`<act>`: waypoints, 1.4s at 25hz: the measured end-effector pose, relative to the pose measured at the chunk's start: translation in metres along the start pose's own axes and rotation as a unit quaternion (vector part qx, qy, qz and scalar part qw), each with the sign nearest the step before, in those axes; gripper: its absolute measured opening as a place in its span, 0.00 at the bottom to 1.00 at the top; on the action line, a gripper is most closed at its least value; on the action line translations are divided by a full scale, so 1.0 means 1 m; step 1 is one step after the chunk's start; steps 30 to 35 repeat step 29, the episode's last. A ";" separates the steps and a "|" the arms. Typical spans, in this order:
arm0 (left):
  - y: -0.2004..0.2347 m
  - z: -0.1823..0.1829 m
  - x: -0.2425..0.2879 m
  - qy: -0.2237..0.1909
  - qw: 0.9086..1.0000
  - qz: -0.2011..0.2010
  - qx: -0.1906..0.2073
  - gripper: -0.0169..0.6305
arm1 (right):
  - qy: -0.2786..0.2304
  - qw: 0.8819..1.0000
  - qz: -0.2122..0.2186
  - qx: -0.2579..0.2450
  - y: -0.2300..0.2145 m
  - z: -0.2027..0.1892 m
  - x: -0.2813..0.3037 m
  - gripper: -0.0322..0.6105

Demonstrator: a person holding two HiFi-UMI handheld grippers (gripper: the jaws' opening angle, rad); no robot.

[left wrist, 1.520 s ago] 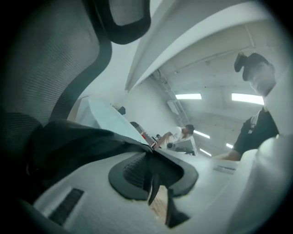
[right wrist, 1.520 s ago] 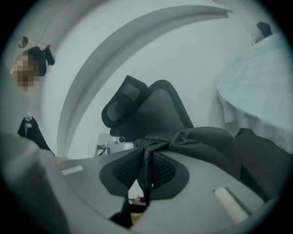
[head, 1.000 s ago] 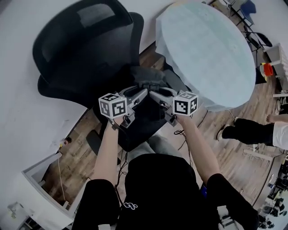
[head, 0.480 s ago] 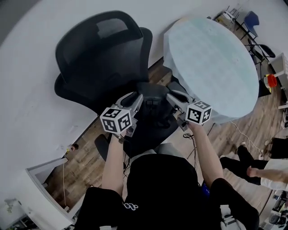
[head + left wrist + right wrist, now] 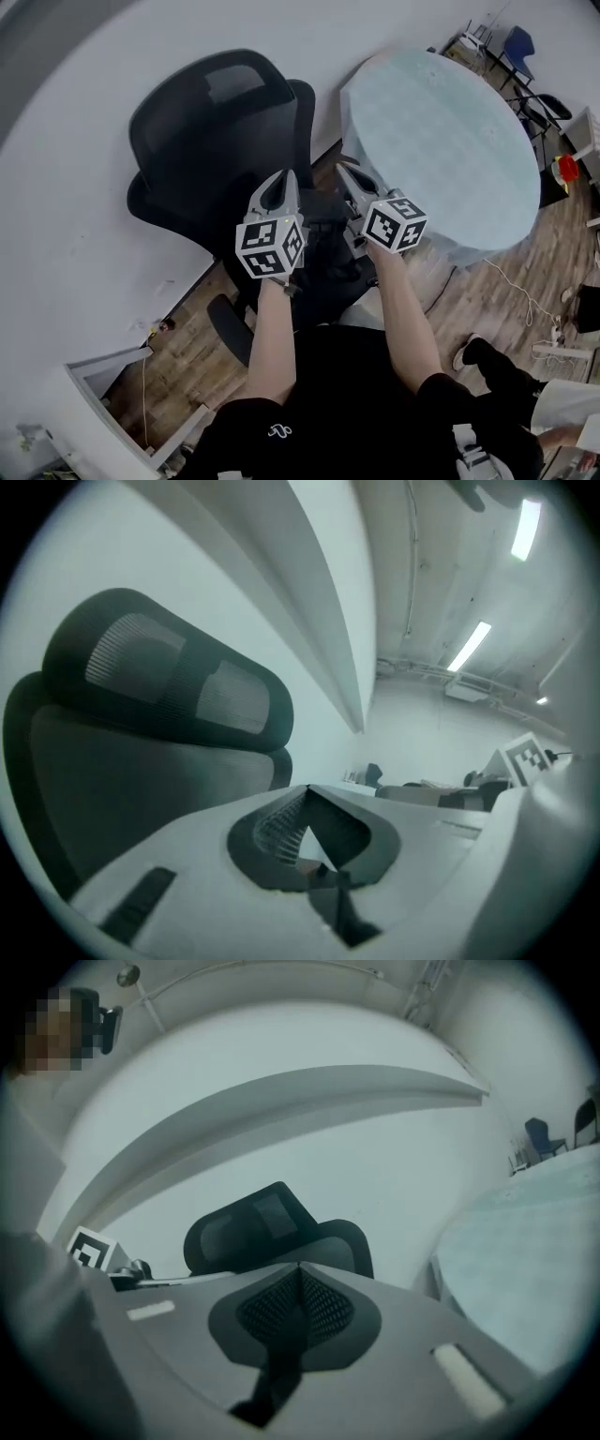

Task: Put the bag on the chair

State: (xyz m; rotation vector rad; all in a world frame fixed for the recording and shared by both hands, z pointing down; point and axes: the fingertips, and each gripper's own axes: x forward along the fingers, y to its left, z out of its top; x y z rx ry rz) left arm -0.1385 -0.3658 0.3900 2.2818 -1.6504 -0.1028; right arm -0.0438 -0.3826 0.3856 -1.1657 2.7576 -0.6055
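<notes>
Left hand-held gripper [image 5: 281,180]: closed; in the left gripper view [image 5: 305,789] the two jaws meet at their tips with nothing between them. It holds nothing and touches nothing, and points up and away over the chair seat.
Right hand-held gripper [image 5: 343,170]: closed; in the right gripper view [image 5: 300,1266] the jaws meet at the tips with nothing between them. It is held just off the table's left edge and touches neither table nor chair.
Spacing of grippers: side by side and near each other, tips apart, marker cubes toward the person.
Bag [image 5: 325,225]: a dark mass on the chair seat, below and between the two grippers and free of both. They partly cover it, and its outline is hard to separate from the black seat.
Chair [image 5: 220,122]: black office chair with a mesh back and headrest, standing against the white wall, just beside the table's left edge. Both gripper views show it [image 5: 141,733] [image 5: 272,1222].
Table [image 5: 441,131]: round, with a pale blue-green top; its near-left edge lies closest to the right hand-held gripper. The right gripper view shows it at the right [image 5: 530,1241].
Floor [image 5: 187,347]: wood boards with loose cables.
Far side of table: a blue chair [image 5: 518,40] well beyond the far edge.
</notes>
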 end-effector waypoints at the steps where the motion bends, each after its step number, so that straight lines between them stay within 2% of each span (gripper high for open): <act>1: 0.002 -0.006 -0.003 0.008 1.000 0.012 0.009 0.02 | 0.008 1.000 -0.017 -0.014 -0.003 -0.002 -0.004 0.06; 5: 0.005 -0.007 -0.012 0.008 0.999 0.022 0.030 0.02 | 0.020 0.997 -0.041 -0.064 -0.008 0.002 -0.017 0.06; 11: 0.005 -0.007 -0.021 0.001 1.000 0.027 0.016 0.02 | 0.033 0.994 -0.044 -0.090 -0.002 -0.006 -0.023 0.06; 18: 0.003 -0.008 -0.025 -0.001 1.000 0.027 0.016 0.02 | 0.039 0.993 -0.050 -0.100 -0.001 -0.013 -0.026 0.06; 23: 0.005 -0.014 -0.027 0.014 0.999 0.041 0.030 0.02 | 0.045 0.993 -0.048 -0.102 0.000 -0.019 -0.026 0.06; 35: 0.009 -0.019 -0.029 0.018 0.999 0.044 0.025 0.02 | 0.052 0.992 -0.050 -0.105 0.000 -0.026 -0.026 0.06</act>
